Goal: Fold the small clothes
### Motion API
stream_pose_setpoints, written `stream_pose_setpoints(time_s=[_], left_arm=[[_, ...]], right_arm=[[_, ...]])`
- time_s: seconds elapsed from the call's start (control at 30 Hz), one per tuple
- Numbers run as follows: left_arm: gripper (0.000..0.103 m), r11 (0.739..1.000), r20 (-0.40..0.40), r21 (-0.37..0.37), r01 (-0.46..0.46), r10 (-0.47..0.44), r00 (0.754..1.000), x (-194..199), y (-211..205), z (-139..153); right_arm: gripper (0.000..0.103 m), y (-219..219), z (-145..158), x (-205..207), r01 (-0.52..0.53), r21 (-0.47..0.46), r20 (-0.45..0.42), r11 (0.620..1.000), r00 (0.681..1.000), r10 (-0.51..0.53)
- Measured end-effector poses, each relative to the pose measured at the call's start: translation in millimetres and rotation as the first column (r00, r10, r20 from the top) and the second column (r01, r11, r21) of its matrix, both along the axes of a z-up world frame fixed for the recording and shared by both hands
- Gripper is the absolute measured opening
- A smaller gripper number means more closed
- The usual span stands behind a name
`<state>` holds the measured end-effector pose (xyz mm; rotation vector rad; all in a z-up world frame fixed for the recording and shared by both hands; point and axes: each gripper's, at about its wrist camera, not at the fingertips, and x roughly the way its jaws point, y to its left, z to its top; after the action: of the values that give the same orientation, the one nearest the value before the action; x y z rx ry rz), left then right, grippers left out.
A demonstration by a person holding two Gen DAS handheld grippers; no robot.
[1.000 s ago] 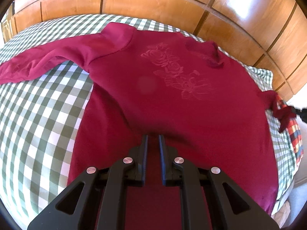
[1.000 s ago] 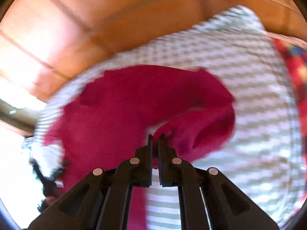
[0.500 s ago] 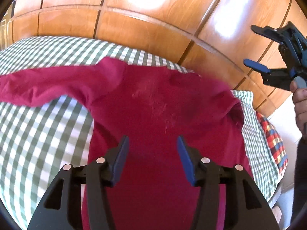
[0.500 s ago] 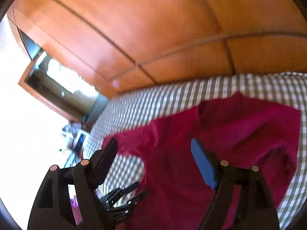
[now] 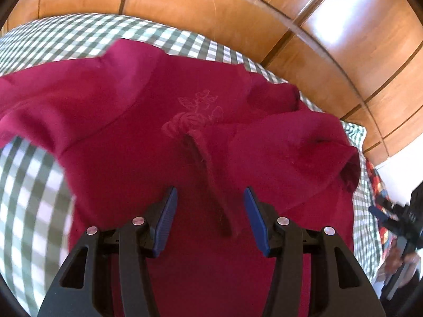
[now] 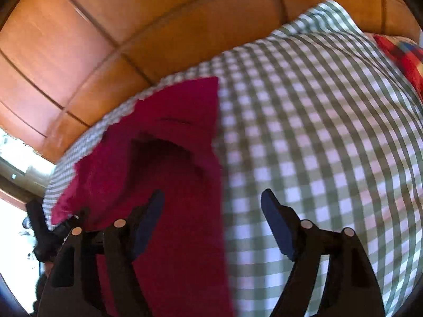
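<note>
A dark red long-sleeved top [image 5: 137, 121] with a faint rose print lies on a green-and-white checked cloth [image 5: 31, 185]. Its right sleeve [image 5: 290, 153] is folded in over the body; its left sleeve stretches out to the left. My left gripper [image 5: 207, 203] is open and empty, just above the top's lower middle, with a raised crease between the fingers. My right gripper [image 6: 211, 206] is open and empty, over the top's [image 6: 169, 158] straight right edge where it meets the checked cloth [image 6: 317, 132]. The right gripper also shows at the far right of the left wrist view [image 5: 396, 219].
A wooden panelled wall [image 5: 238, 5] rises right behind the checked surface. A red plaid cloth [image 6: 401, 55] lies at the far right edge. The left gripper shows at the lower left of the right wrist view [image 6: 45, 235].
Both grippers went from shut to open; the right one let go of the sleeve, which now lies folded over the body. The right gripper dropped back low over the top's right edge.
</note>
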<state>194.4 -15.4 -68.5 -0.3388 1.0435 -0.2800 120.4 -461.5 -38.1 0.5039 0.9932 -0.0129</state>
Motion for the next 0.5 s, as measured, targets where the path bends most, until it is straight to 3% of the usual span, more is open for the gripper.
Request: stream_pose_setpoints(time_s=[0.07, 0.1, 0.13, 0.2, 0.27, 0.3, 0.33, 0.4, 0.5], left_arm=[[0.036, 1.0, 0.004, 0.019, 0.001, -0.001, 1.0, 6, -7, 1], [0.018, 1.0, 0.0, 0.028, 0.012, -0.012, 1.0, 10, -11, 2], [0.007, 0.999, -0.01, 0.031, 0.03, -0.029, 1.0, 14, -15, 2], [0.006, 0.999, 0.001, 0.043, 0.031, -0.031, 1.0, 19, -17, 9], [0.005, 0.999, 0.032, 0.017, 0.032, -0.033, 0.999, 24, -15, 25], [0.005, 1.0, 0.05, -0.008, 0.03, -0.03, 0.998, 26, -13, 35], [0.005, 0.999, 0.083, -0.045, 0.027, -0.023, 0.996, 27, -7, 51], [0.005, 0.994, 0.141, -0.106, 0.021, -0.006, 0.99, 28, 3, 79], [0.005, 0.979, 0.215, -0.205, 0.008, 0.037, 0.976, 22, 31, 114]], right_arm=[[0.07, 4, -3, 3, -0.014, -0.069, 0.007, 0.998, 1.0, 0.015], [0.07, 8, -4, 6, -0.023, -0.108, 0.015, 0.994, 1.0, 0.025], [0.068, 13, -9, 13, -0.041, -0.144, 0.023, 0.989, 0.999, 0.044], [0.066, 25, -11, 26, -0.064, -0.207, 0.035, 0.976, 0.997, 0.073], [0.056, 37, -11, 41, -0.072, -0.298, 0.041, 0.952, 0.995, 0.088], [0.044, 41, -12, 49, -0.079, -0.318, 0.043, 0.945, 0.994, 0.098], [0.024, 44, -17, 58, -0.095, -0.328, 0.041, 0.94, 0.992, 0.115], [0.007, 46, -17, 58, -0.089, -0.362, 0.049, 0.928, 0.992, 0.114], [0.006, 50, -14, 47, -0.108, -0.379, 0.084, 0.919, 0.985, 0.151]])
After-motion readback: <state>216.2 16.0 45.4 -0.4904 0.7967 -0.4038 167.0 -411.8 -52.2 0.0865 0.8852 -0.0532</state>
